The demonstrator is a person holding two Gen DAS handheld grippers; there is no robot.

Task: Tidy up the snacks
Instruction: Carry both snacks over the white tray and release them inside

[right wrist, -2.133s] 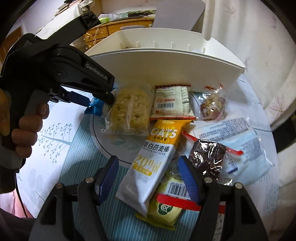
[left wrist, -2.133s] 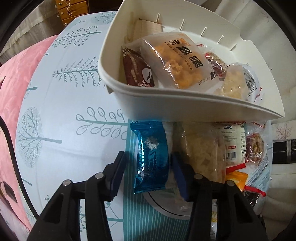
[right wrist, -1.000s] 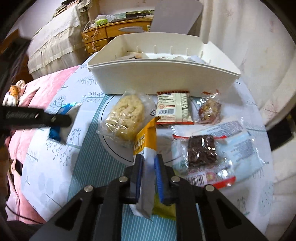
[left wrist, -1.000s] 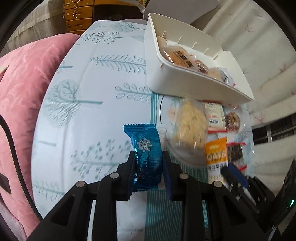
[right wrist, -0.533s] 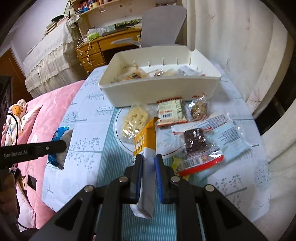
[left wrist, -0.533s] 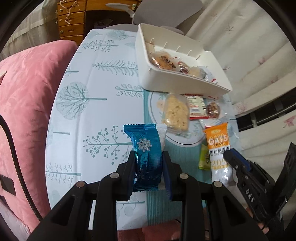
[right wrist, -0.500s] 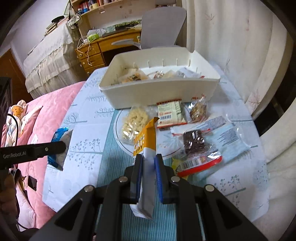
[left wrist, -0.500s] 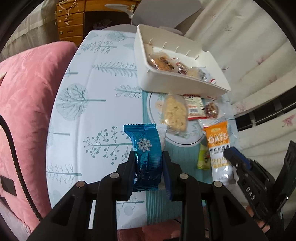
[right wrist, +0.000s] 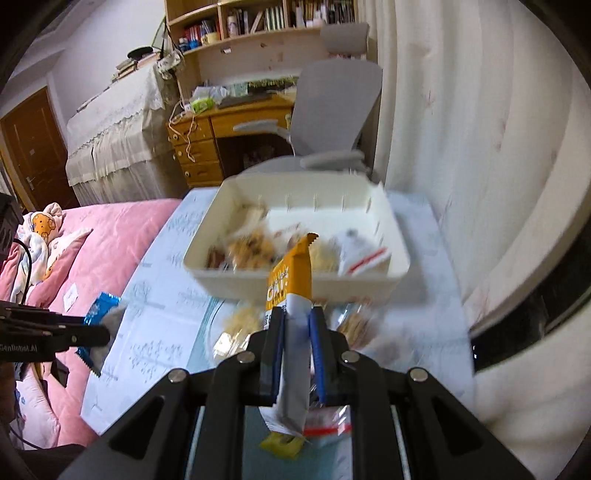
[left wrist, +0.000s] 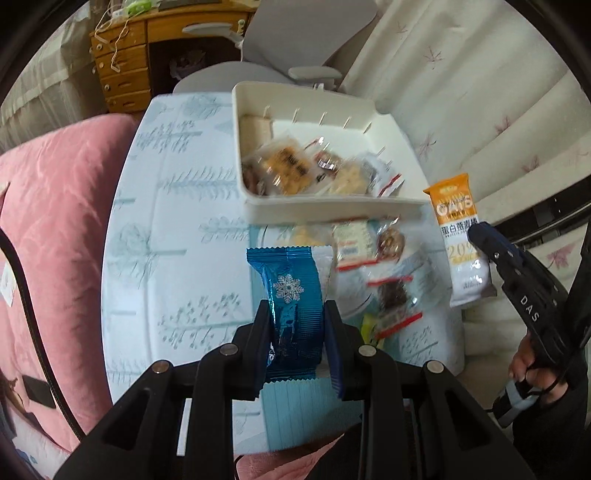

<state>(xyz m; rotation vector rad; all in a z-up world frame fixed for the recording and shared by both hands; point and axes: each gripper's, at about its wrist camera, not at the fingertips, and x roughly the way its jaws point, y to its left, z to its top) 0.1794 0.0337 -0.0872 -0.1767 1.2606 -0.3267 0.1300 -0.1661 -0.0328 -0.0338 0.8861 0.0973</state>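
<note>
Left gripper (left wrist: 295, 325) pinches a blue snack packet (left wrist: 291, 295) between its fingers, held upright above the table (left wrist: 166, 258), short of the white bin (left wrist: 325, 210). Right gripper (right wrist: 297, 343) clamps an orange-and-white oat bar (right wrist: 291, 291), its top end overlapping the bin's near wall. More snacks lie inside the bin.

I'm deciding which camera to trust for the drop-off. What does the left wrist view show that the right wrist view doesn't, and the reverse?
Only the left wrist view shows the right gripper from the side, the snowflake on the blue wafer packet and the dark brownie packet on the table.

Only the right wrist view shows the bookshelf, the door and a yellow packet beneath the right gripper's fingers.

Both show the white bin holding snacks, the oat bar, the grey chair and the pink bedding.
</note>
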